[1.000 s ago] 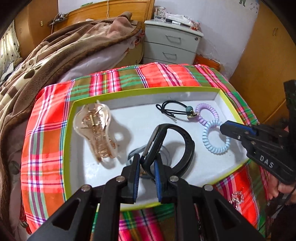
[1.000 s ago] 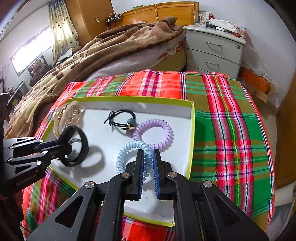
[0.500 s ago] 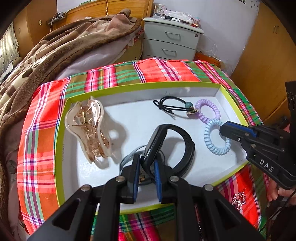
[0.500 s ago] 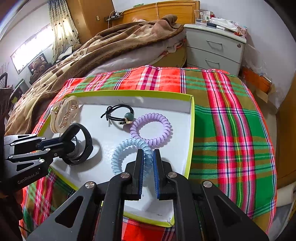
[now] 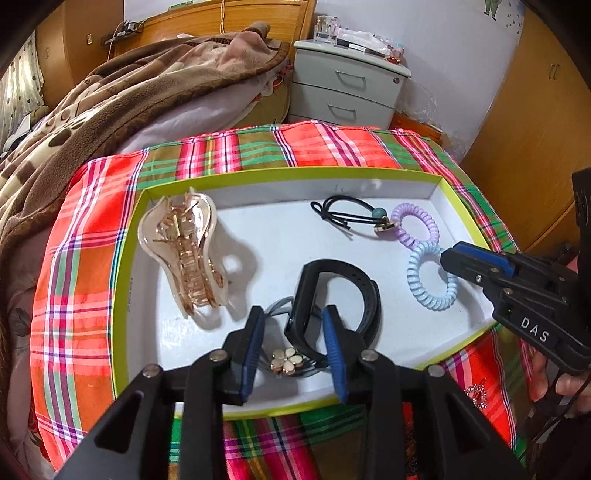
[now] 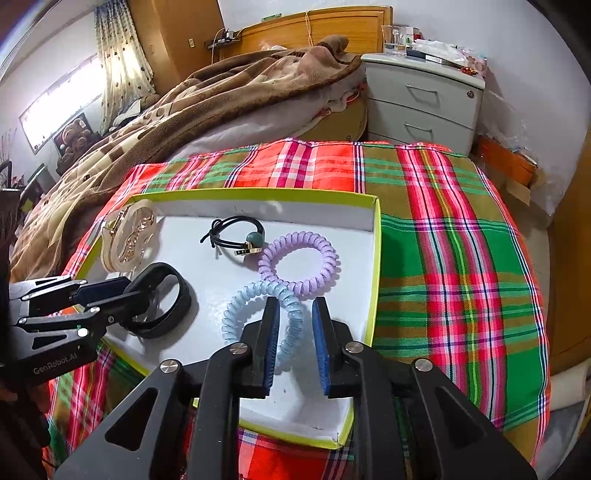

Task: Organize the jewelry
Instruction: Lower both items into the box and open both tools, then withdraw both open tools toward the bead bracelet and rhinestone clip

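While both jaws are opening, I read placement as done | left gripper point(image 5: 293, 345) straddles black band point(image 5: 334, 295), unpressed | right gripper point(image 6: 293, 341) likewise — blue coil tie point(image 6: 264, 317) | tray point(image 6: 375, 280) below both — brooch point(image 5: 476, 395) outside.

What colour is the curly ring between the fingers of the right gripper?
Light blue. The spiral hair tie shows best in the right wrist view.

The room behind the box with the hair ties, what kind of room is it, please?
Most likely a bedroom in a home. A wooden headboard stands behind a bed covered by a rumpled brown blanket, and a grey two-drawer nightstand stands beside it. A curtained window is at the left.
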`<move>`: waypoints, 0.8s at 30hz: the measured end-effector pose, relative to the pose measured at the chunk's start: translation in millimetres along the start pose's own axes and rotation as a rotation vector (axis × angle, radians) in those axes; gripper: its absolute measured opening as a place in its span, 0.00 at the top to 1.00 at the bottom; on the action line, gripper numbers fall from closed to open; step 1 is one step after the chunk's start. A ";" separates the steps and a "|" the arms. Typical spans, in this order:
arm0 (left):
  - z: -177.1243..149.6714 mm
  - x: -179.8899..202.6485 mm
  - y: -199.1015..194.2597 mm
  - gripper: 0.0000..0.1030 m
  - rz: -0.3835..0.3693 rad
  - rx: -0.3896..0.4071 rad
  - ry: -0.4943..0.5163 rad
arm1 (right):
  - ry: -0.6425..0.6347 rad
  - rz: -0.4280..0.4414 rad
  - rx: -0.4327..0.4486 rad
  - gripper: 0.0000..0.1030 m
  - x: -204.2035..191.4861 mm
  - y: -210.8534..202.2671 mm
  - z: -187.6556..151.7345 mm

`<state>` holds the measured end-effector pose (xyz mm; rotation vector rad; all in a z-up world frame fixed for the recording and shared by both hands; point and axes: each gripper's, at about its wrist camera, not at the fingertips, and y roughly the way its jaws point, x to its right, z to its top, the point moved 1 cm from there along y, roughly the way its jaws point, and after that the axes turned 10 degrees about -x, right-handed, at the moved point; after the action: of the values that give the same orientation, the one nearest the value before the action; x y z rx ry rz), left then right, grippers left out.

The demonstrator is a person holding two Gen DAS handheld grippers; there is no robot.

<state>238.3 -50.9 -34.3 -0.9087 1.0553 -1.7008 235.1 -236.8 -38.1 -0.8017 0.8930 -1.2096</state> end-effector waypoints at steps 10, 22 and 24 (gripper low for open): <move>-15.8 5.7 -20.0 0.60 -0.027 0.053 0.005 | 0.025 0.030 0.048 0.60 0.3 -15.4 -8.8; -49.2 5.3 -50.9 0.57 -0.014 0.131 -0.017 | 0.061 0.054 0.099 0.60 -0.6 -43.4 -38.0; -55.1 3.9 -53.1 0.57 -0.008 0.133 -0.021 | 0.063 0.057 0.103 0.60 -1.0 -46.0 -42.0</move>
<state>171.2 -28.8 -4.7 -0.8448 0.9139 -1.7429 177.8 -245.9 -15.5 -0.6545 0.8916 -1.2264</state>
